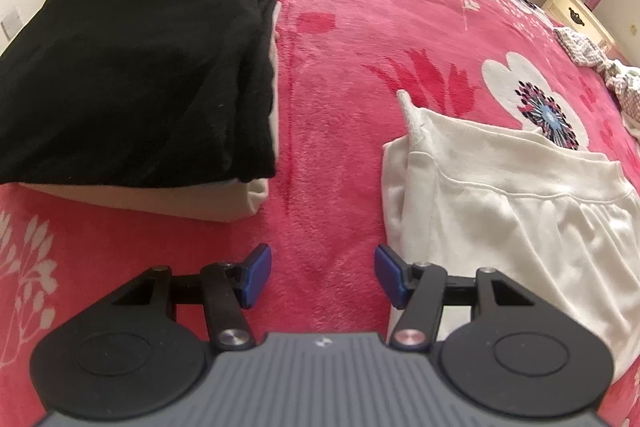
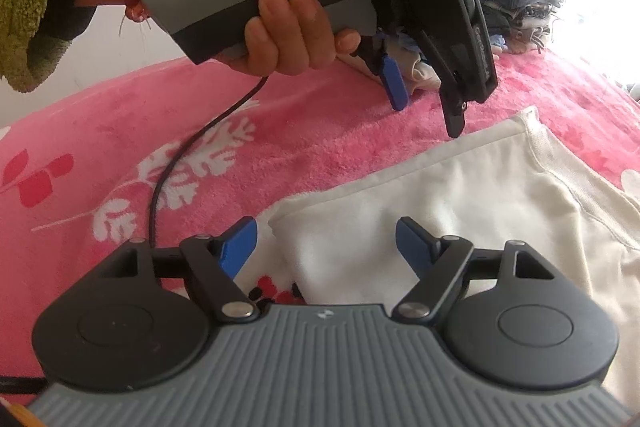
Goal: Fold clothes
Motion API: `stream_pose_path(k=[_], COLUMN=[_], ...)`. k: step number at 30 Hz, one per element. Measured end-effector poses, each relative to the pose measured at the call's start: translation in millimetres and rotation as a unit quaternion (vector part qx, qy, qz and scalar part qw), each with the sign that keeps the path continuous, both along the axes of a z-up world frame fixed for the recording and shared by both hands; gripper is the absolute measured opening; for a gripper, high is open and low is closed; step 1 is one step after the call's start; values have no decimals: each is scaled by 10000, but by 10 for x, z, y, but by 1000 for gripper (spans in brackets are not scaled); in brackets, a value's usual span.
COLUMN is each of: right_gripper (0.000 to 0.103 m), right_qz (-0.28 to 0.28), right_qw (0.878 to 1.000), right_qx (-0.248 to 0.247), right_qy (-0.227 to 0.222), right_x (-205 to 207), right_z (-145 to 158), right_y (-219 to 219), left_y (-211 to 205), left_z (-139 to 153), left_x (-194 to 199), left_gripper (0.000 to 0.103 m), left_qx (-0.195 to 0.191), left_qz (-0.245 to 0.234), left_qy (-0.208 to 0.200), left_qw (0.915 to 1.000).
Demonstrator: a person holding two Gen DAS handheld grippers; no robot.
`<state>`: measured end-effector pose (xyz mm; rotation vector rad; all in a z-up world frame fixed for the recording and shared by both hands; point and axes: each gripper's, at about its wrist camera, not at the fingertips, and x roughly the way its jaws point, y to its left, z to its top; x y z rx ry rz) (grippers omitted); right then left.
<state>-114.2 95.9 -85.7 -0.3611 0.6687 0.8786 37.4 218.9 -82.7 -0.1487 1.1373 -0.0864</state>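
We see soft white knit garment flat under wide-open, empty right gripper; left gripper, half-open, empty, beside garment's edge.

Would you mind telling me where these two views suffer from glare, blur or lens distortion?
Left wrist view: fisheye bends the pink blanket into a dome, corners are vignetted dark, the doorway at the top is overexposed, and the black folded garment shows little detail. Right wrist view: the window at the right edge is blown out, the white garment is soft, and the hand up close looks oversized.
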Motion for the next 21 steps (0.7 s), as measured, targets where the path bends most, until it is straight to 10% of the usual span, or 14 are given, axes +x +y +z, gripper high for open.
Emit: stream_pose_path(k=[21], right_gripper=[83], right_qz=[256], right_qw=[9955], right_qx=[-709], right_qy=[-572], right_x=[-82], right_z=[-222], right_y=[106], left_y=[-45], left_z=[-18], left_x=[-37], left_gripper=[58], left_qx=[70], left_qz=[43], left_qy=[16], left_qw=[10000])
